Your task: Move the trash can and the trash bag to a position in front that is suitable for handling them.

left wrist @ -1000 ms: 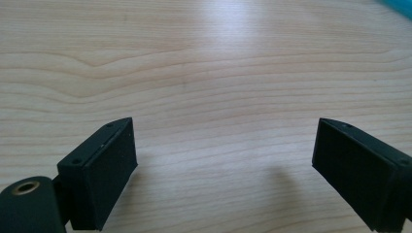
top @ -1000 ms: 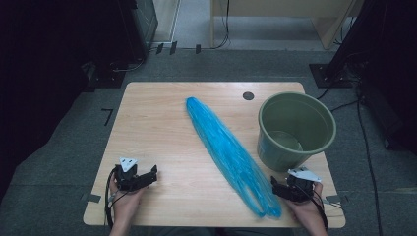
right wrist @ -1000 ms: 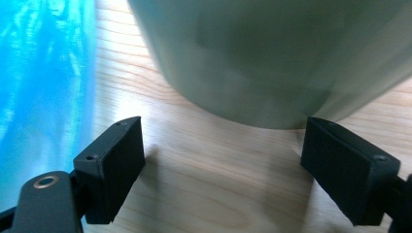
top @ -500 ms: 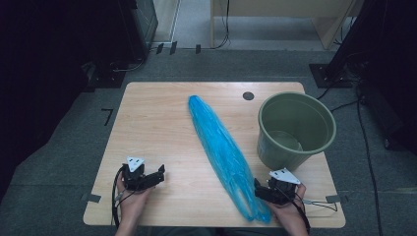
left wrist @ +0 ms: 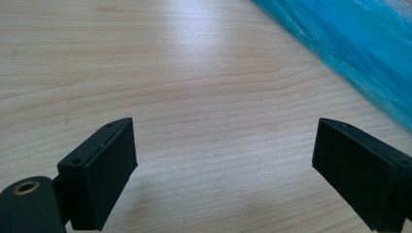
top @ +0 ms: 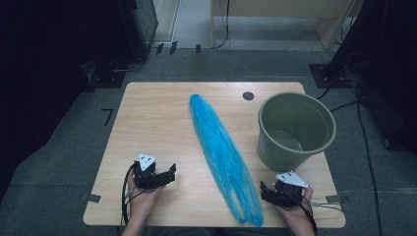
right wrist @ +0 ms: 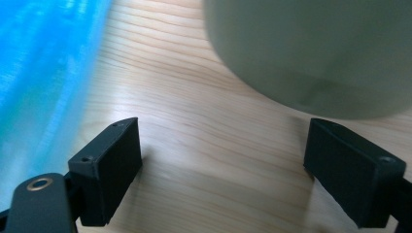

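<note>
both hand-held grippers close in on the blue bag

a long blue plastic bag (top: 219,152) lies stretched along the middle of the desk (top: 147,118), its far end near the desk's far edge and its split near end close to the front edge. a green bucket (top: 295,130) stands upright just to the right of it.

the left hand-held gripper (top: 169,173) sits low over bare wood to the left of the bag, jaws wide apart with nothing between them; in the left gripper view the bag (left wrist: 350,43) crosses the upper right corner, still clear of the jaws. the right hand-held gripper (top: 264,191) is just beside the bag's near end, jaws also apart and empty; its own view shows the bag (right wrist: 43,68) on the left and the bucket wall (right wrist: 316,53) ahead.

this looks like the approach before a two-handed pick-up, most likely to line the bucket. the next move calls for each gripper to reach the bag's near end and pinch the thin film without pressing it flat against the wood.

compared with a second ago, the left gripper has come nearer the bag and the front edge, and the right gripper has shifted leftward toward the bag's near end. the bag and bucket lie as they did.
</note>
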A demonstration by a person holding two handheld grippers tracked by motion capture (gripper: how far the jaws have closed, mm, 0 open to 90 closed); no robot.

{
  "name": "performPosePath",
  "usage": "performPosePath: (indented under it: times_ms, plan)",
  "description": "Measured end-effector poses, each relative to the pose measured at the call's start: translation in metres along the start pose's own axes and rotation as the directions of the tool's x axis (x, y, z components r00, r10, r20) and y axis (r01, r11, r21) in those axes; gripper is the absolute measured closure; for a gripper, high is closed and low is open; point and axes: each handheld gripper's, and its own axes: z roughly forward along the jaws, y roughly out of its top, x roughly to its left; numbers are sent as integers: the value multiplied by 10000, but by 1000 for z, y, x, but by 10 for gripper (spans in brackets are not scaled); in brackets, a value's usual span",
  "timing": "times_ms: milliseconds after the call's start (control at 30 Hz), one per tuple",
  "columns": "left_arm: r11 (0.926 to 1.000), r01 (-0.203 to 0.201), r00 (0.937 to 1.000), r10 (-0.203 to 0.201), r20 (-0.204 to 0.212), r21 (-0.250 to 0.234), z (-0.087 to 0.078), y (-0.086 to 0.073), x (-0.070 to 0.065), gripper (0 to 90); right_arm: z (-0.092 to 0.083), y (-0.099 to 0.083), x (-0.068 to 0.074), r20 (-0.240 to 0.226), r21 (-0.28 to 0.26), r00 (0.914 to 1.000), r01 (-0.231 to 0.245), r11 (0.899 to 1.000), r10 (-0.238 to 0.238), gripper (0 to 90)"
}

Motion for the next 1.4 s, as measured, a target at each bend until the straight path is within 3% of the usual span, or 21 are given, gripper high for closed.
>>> performPosePath:
  times_ms: [300,467,500,533,700,800,867,900,933,967,1133,1233,1333,1400]
  plan:
    - [9999,76,10000,-76,-12,79,1,2,-2,84,-9,-8,-34,45,78,9997,-222,9997,222,141]
    - [10000,62,9999,-63,87,40,1,3,-5,84,-21,-9,-69,126,-98,9983,-567,9983,568,144]
    - [10000,62,9999,-63,87,40,1,3,-5,84,-21,-9,-69,126,-98,9983,-567,9983,568,144]
    - [10000,80,9999,-81,83,45,2,3,-4,84,-24,-9,-80,227,-197,9976,-656,9977,661,144]
    - [9999,157,9999,-157,5,24,1,3,-2,84,-25,-6,-101,774,-304,9933,-835,9960,856,149]
    - [9997,253,9997,-253,-40,-4,-1,3,3,84,-21,2,-120,1223,-411,9835,-1296,9907,1337,163]
    - [9996,294,9996,-294,-51,-1,-1,2,3,84,-20,6,-124,1361,-460,9805,-1369,9895,1419,173]
    - [9996,277,9996,-277,-60,53,0,2,4,84,-19,15,-131,2007,-681,9695,-1294,9893,1406,287]
    - [9996,277,9996,-277,-60,53,0,2,4,84,-19,15,-131,2007,-681,9695,-1294,9893,1406,287]
    - [9995,297,9995,-297,-52,68,0,1,4,84,-19,25,-139,2493,-829,9607,-1041,9911,1217,287]
    - [9994,326,9994,-325,-81,82,1,0,5,84,-18,44,-158,2513,-1546,9503,-1478,9769,1835,306]
    - [9993,353,9993,-352,-103,125,4,0,6,84,-3,59,-169,2231,-2040,9479,-1829,9617,2276,359]
    - [9993,350,9994,-349,-73,151,6,1,6,84,14,70,-169,2608,-2338,9478,-1223,9646,1834,447]
    - [9995,287,9996,-287,-2,154,5,2,5,85,23,76,-171,2579,-2547,9491,-1136,9603,1807,476]
